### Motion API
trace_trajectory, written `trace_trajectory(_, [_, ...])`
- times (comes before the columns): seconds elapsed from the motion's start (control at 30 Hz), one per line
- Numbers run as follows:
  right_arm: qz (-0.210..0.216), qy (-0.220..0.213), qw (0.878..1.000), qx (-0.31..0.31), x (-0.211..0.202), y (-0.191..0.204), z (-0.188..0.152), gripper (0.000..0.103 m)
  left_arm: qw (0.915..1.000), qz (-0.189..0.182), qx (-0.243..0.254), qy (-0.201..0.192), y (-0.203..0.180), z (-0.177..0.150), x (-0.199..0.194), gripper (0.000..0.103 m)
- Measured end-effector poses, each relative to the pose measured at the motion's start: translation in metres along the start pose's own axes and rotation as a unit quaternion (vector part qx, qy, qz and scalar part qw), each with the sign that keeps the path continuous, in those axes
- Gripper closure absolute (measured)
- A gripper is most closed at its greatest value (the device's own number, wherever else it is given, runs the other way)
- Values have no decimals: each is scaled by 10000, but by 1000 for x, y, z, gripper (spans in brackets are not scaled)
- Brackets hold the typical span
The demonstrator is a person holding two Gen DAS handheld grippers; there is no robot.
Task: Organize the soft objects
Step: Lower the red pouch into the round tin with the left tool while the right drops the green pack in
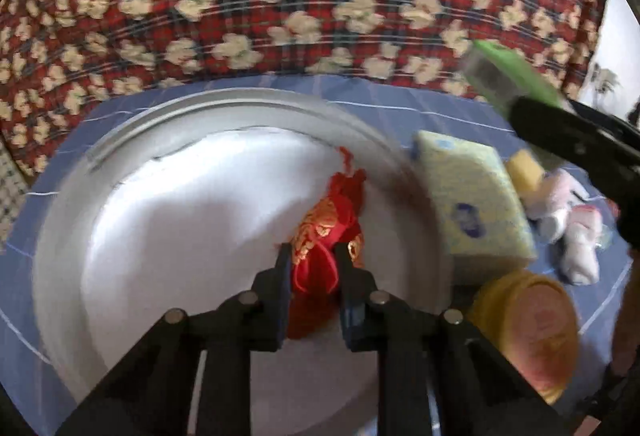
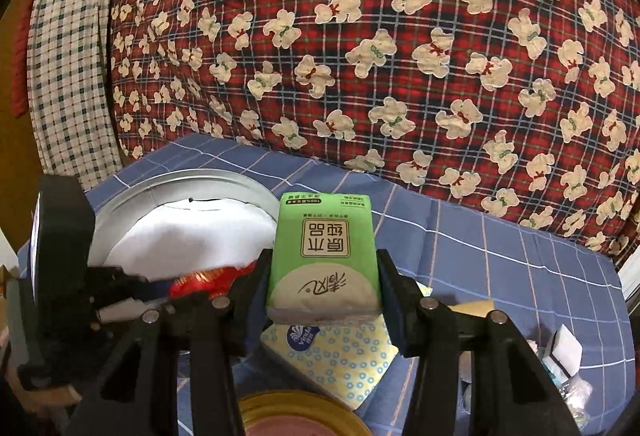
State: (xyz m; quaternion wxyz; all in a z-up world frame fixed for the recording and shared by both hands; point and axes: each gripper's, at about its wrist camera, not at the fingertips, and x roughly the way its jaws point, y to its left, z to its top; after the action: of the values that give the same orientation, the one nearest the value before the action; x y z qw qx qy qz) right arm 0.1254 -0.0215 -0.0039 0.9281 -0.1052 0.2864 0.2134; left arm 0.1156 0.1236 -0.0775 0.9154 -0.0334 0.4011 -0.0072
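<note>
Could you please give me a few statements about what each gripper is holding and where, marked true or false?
1. The left gripper is shut on the red pouch. True.
2. The right gripper holds a yellow sponge. False: it grips the green tissue pack.
3. The red pouch is over the white basin. True.
4. The yellow tissue pack lies inside the basin. False: it lies beside it on the blue cloth.

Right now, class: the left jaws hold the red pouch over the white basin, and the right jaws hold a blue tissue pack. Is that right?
One detail is wrong: the tissue pack is green, not blue, as the right wrist view shows. The red pouch is indeed held over the white basin.
</note>
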Motion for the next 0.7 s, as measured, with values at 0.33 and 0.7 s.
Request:
trace_trajectory(0.33, [604, 681, 9958, -142, 43, 39, 17, 51, 9980, 483, -397, -17, 64, 7, -2, 92])
trace_trajectory(0.7, [489, 1181, 9909, -428, 87, 69, 22, 41, 9912, 1146, -573, -346, 95, 18, -4, 79])
